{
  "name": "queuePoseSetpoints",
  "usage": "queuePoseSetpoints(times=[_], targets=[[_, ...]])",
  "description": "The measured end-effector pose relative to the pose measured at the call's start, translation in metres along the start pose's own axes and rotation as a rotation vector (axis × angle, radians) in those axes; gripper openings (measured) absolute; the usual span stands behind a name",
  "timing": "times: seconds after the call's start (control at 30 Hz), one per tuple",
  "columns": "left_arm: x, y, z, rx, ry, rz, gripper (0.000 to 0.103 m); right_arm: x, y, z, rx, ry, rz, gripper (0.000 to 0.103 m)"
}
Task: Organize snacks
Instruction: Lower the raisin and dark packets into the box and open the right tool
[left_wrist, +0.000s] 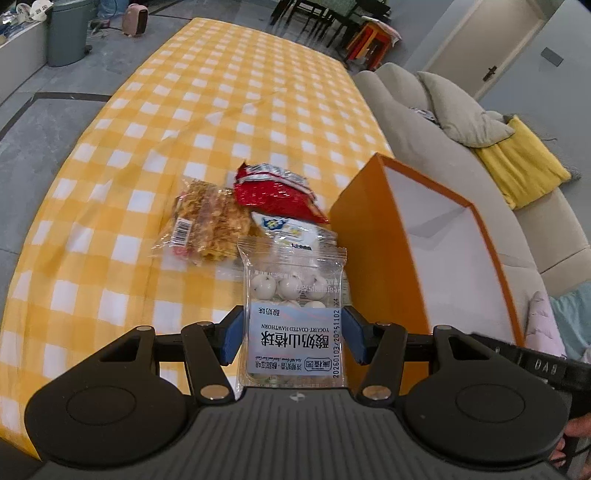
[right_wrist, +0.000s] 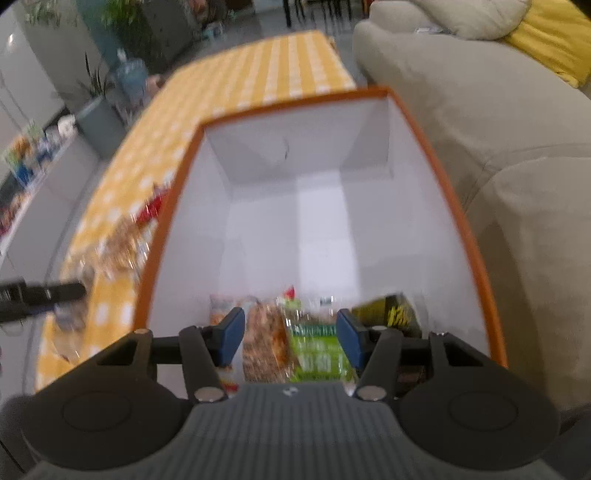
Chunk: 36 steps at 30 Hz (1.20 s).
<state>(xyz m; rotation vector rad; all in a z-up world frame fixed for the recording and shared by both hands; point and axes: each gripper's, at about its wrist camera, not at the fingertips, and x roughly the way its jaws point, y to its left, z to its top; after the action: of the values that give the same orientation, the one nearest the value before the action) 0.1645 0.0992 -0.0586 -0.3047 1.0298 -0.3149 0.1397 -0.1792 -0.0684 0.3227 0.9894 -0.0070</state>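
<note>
My left gripper (left_wrist: 293, 334) clenched the hawthorn packet (left_wrist: 293, 314) by its long edges, long axis pointing straight ahead, above the desk (left_wrist: 110, 206) beside the box (left_wrist: 373, 266). My right gripper (right_wrist: 290, 334) hung released over the box's snacks (right_wrist: 314, 350).

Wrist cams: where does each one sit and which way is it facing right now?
Left wrist: on the left gripper, looking along the checkered table; jaws around a yogurt hawthorn packet, snacks and orange box ahead.
Right wrist: on the right gripper, looking down into the orange box at packets, jaws apart.
Shared: box, table, sofa.
</note>
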Motion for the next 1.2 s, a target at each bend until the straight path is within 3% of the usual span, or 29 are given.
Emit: queuePoseSetpoints(times=[0.3,0.7,0.97,1.2], targets=[[-0.018,-0.044,-0.001,0.032,-0.013,-0.06,0.064,-0.026,-0.014,0.014,0.026,-0.073,0.06,0.054],[-0.011,-0.112,0.003,0.094,0.038,-0.001,0.064,-0.016,-0.023,0.011,0.041,-0.048,0.084,0.054],[0.019,-0.144,0.003,0.112,0.067,0.021,0.064,-0.001,-0.03,0.01,0.078,-0.006,0.113,0.054],[0.049,-0.163,0.004,0.124,0.08,0.094,0.064,0.007,-0.041,0.009,0.111,0.031,0.107,0.054]])
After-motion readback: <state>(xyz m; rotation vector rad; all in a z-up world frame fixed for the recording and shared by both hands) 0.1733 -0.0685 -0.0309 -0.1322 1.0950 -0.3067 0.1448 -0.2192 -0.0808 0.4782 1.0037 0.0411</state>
